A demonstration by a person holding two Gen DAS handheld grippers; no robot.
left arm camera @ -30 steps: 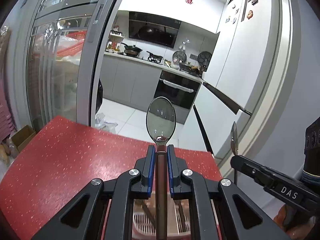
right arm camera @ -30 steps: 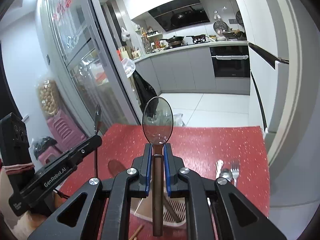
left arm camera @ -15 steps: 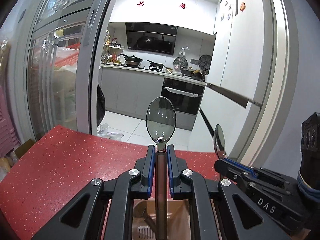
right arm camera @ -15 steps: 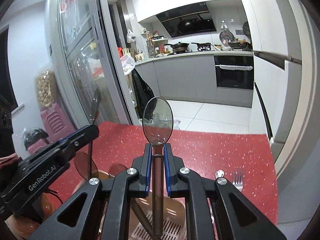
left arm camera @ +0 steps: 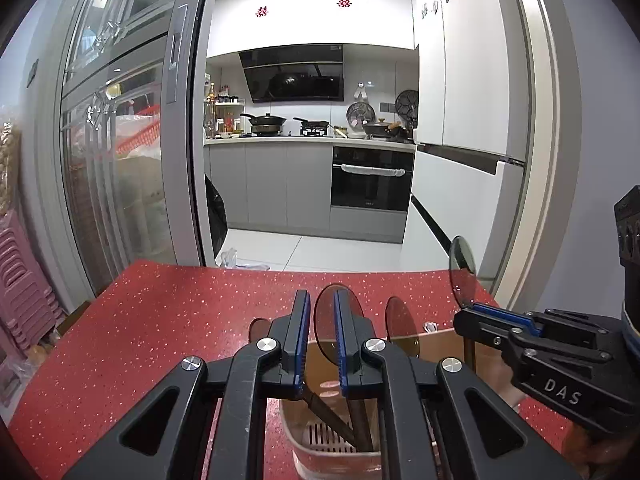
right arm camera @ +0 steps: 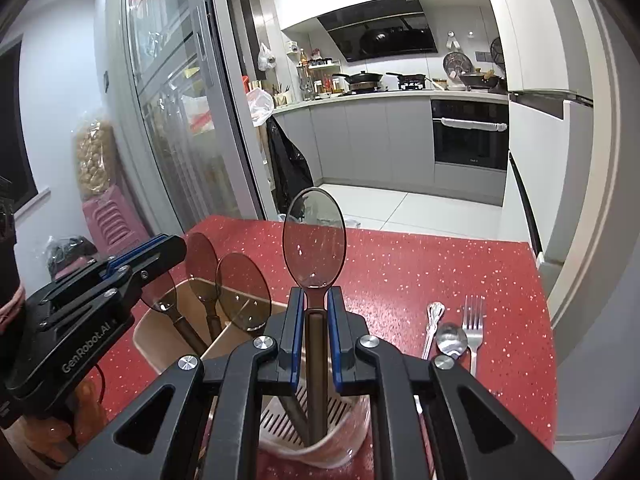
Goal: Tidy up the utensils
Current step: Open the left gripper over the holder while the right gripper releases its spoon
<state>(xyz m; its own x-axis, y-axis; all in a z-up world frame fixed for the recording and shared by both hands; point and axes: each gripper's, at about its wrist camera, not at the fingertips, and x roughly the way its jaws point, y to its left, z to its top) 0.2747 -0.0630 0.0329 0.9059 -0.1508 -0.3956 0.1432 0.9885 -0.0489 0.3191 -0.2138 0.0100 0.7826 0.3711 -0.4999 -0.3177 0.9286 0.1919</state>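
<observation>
A beige utensil holder (right arm camera: 192, 326) stands on the red table (right arm camera: 400, 280). Three spoons with dark handles stand in it (right arm camera: 242, 290). My left gripper (left arm camera: 322, 340) is open above the holder; the spoon (left arm camera: 326, 324) it held now stands between its parted fingers. My right gripper (right arm camera: 314, 322) is shut on a clear-bowled spoon (right arm camera: 314, 240), held upright over the holder's slotted compartment (right arm camera: 280, 420). The right gripper also shows in the left wrist view (left arm camera: 496, 322), and the left gripper in the right wrist view (right arm camera: 144, 258).
A silver spoon (right arm camera: 451, 338), a fork (right arm camera: 473, 322) and an ornate handle (right arm camera: 434, 314) lie on the table at the right. The table's far edge meets a glass sliding door (right arm camera: 180, 120) and the kitchen floor beyond.
My left gripper has opened and let its spoon drop into the holder. Both grippers have come lower over the holder. The right gripper still holds its spoon.
</observation>
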